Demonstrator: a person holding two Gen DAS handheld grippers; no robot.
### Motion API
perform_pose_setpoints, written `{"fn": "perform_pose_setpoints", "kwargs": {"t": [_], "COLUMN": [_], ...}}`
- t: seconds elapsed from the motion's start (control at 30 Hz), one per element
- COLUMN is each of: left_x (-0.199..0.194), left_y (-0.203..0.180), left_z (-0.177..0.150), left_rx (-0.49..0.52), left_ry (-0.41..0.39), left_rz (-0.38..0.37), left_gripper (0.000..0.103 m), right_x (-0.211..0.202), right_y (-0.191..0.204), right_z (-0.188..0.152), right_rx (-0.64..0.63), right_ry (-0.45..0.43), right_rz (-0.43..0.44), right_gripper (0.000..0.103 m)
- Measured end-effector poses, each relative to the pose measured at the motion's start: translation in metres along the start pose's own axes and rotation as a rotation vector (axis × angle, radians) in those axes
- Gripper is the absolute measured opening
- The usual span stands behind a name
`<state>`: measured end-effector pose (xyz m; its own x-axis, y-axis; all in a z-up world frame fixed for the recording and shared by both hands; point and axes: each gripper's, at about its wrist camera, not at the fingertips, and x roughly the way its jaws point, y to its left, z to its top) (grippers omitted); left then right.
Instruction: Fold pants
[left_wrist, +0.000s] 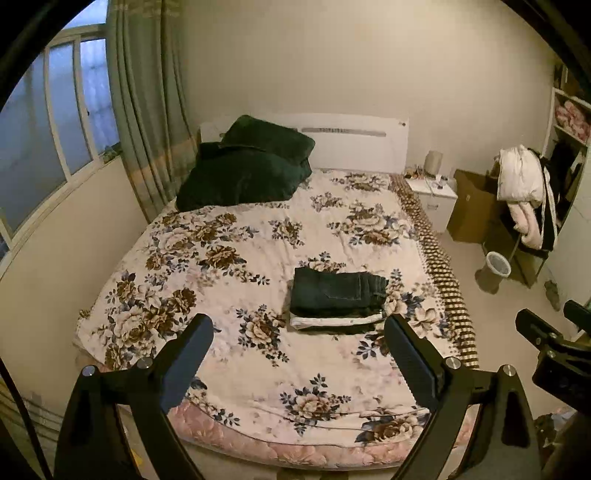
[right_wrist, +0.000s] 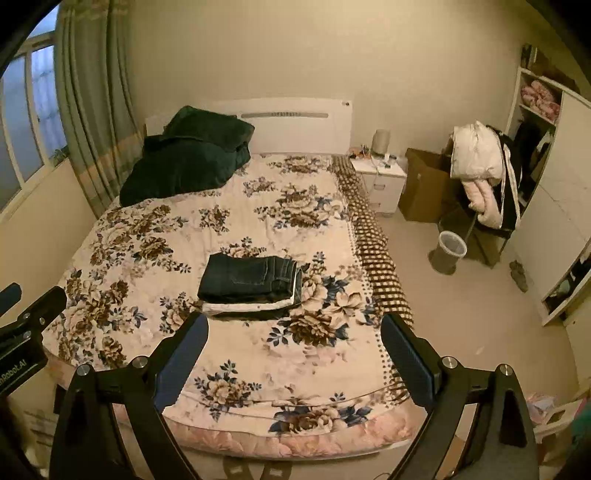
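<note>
On the bed (left_wrist: 229, 258) — folded pants (left_wrist: 334, 295), jaws spread

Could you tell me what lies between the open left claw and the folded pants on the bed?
Only bare floral bedspread lies between the left claw and the folded pants, which rest on a small stack of folded clothes; the left wrist view shows this.

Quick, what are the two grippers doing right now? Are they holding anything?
Left gripper: open, holding nothing, above the bed.
Right gripper: open, holding nothing; the folded pants lie on the bed.
</note>
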<state>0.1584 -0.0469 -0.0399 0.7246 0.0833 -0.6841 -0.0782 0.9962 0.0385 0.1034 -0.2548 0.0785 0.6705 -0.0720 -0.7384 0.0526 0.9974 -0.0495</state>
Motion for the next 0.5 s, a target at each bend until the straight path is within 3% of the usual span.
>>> {"fn": "perform_pose_setpoints", "kwargs": {"t": [0.3,0.5], "left_x": [-0.037,-0.039], "left_y": [0.009,0.009], "left_z": [-0.011,-0.013], "left_rx": [-0.008,0.006], "left_ry": [-0.024,-0.035], "left_rz": [-0.016,-0.028], "left_gripper": [0.095,0.096], "right_x": [-0.077,-0.088], "right_y": [0.013,0.023], "right_z": [-0.005,-0.006], "right_rx": [-0.025,-0.029], "right_ry": [-0.045,-0.05], "right_rz": [0.035,0.033], "right_gripper": [0.097,0.097]}}
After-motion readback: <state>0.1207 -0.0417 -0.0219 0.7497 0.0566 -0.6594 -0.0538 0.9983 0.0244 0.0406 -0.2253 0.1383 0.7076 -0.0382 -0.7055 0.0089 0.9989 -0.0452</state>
